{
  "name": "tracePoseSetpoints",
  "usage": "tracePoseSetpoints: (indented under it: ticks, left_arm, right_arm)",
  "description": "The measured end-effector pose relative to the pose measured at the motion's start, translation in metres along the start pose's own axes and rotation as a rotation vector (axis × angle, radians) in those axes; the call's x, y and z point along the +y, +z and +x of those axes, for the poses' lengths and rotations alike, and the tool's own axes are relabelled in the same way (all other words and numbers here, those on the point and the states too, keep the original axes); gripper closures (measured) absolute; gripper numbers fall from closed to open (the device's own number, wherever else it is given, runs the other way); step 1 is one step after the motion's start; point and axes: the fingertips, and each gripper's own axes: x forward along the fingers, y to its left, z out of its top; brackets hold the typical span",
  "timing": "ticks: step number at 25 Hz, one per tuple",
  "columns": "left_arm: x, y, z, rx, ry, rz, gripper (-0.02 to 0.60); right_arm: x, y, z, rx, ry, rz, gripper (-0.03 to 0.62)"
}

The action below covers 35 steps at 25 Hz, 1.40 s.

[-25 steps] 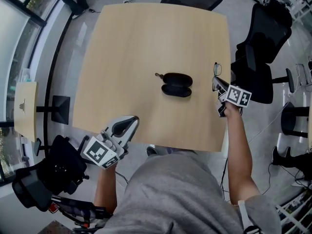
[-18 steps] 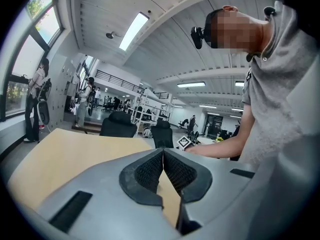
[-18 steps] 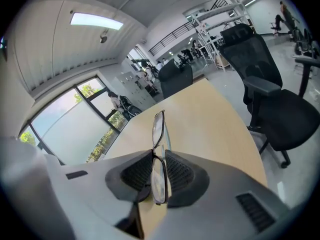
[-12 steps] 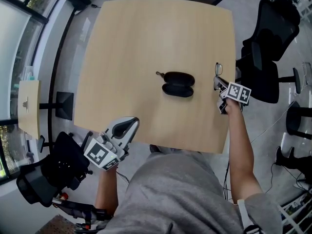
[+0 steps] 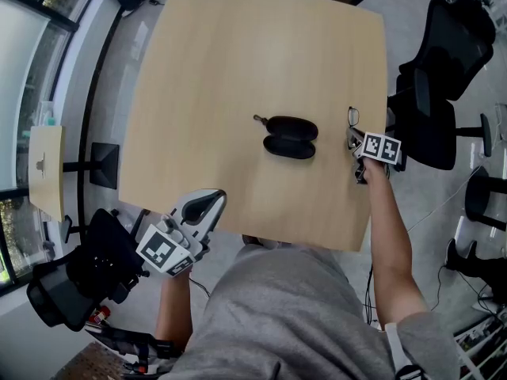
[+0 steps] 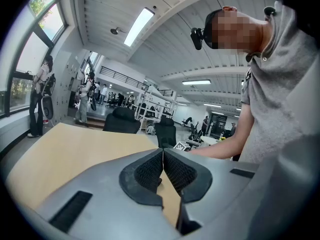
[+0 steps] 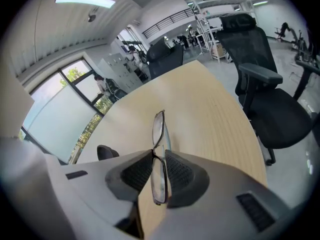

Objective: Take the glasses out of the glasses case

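Though the head view showed one glasses case (image 5: 288,136), only its own view showed the right gripper (image 7: 159,155) clamping one pair of glasses (image 7: 158,126); the left gripper (image 6: 163,153) sat closed, empty.

Left gripper (image 6: 162,151): jaws are seen closed, tips meeting; nothing is held between them.
Pads (image 6: 147,171): black and ribbed, touching at the front.
Table (image 6: 75,149): light wood top, seen beyond the jaws.
Chairs (image 6: 122,121): two black office chairs are noted past the table's far edge.
Person (image 6: 280,99): grey shirt, at the right; a forearm (image 6: 220,149) is stretched out level.
Ceiling light (image 6: 139,26): long strip, lit.
Window (image 6: 30,59): set in the left wall.
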Motion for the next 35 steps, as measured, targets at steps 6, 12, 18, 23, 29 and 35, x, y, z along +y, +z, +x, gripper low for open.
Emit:
tracePoseSetpoints:
  ticks: [6,12,18,23,29,35]
  left_arm:
    - [-0.005,0.003,0.025,0.010,-0.006,-0.002,0.575]
    - [-0.007,0.010,0.025,0.005,-0.026,0.003,0.575]
    - [-0.007,0.002,0.003,-0.006,-0.002,0.009,0.575]
    - [-0.003,-0.003,-0.011,-0.014,0.026,0.009,0.575]
    - [-0.013,0.001,-0.031,-0.034,0.045,0.022,0.575]
    - [-0.021,-0.001,-0.049,-0.056,0.042,0.034,0.575]
  right_arm:
    - [-0.024,-0.001,0.003,0.048,-0.040,-0.044,0.513]
    - [-0.021,-0.002,-0.006,0.075,-0.097,-0.137,0.513]
    - [-0.008,-0.024,0.014,0.122,-0.130,-0.219,0.513]
    - [-0.006,-0.026,0.024,0.162,-0.175,-0.343,0.512]
    - [0.004,-0.025,0.011,0.148,-0.188,-0.397,0.434]
    - [0.024,-0.016,-0.011,0.083,-0.195,-0.411,0.431]
